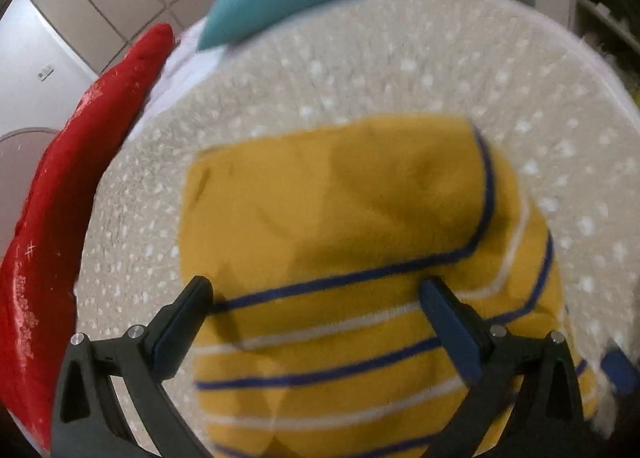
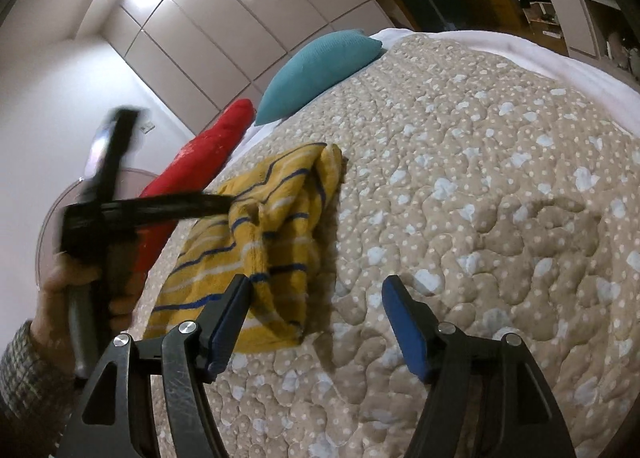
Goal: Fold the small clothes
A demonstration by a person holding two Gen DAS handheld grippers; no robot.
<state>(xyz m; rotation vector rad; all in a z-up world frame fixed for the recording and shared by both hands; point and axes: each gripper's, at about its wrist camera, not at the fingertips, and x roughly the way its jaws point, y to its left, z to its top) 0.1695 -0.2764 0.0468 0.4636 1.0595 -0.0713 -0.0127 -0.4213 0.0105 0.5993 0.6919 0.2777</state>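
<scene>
Bed: carries everything; covered by a beige quilted spread with pale spots, a white sheet showing at its far edge. It serves as a broad, soft work surface for folding.

Room: glossy panelled cupboard doors behind the bed, white wall to the left, cluttered shelves at the far right (contents too small to tell).

Red cushion: long, lying along the bed's left side, likely pushed clear of the work.

Teal pillow: at the head of the bed, just beyond the red cushion, well apart from the garment.

Garment: small mustard piece with blue and white stripes, lying on the spread near the left side, already doubled over with one flap turned onto the rest; folding appears partly done.

Left gripper: hangs over the garment pointing steeply down, fingers wide with nothing pinched (blurred in the right wrist view, held by a hand in a checked sleeve).

Right gripper: fingers wide apart and empty, its left finger over the garment's near edge, seemingly placed to take that edge.
</scene>
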